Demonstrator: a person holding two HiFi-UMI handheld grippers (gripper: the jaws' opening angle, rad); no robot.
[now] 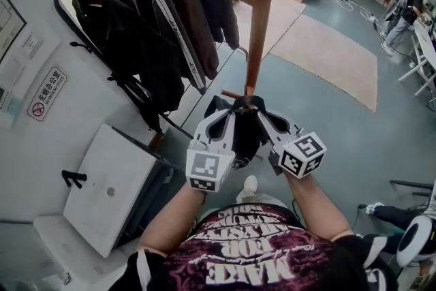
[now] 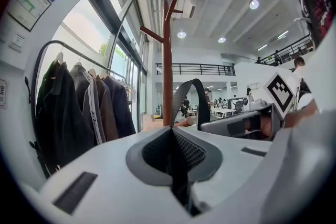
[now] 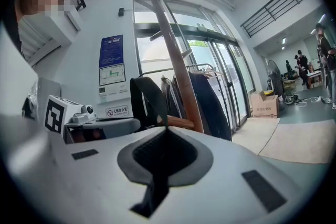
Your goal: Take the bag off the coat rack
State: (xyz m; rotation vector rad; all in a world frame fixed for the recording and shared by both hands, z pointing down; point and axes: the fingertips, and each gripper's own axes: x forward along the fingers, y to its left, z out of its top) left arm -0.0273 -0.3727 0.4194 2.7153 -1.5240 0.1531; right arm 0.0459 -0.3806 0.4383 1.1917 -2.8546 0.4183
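Bag [image 1: 242, 140] partly behind L gripper [image 1: 233, 111]

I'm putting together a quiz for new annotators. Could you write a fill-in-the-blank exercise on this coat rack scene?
1. The left hand-held gripper and the right hand-held gripper are each shut on the ____ of the bag.
2. The pole of the coat rack is ____ in colour.
3. In the head view, the jackets hang to the ____ of the coat rack.
Missing words: strap; brown; left.
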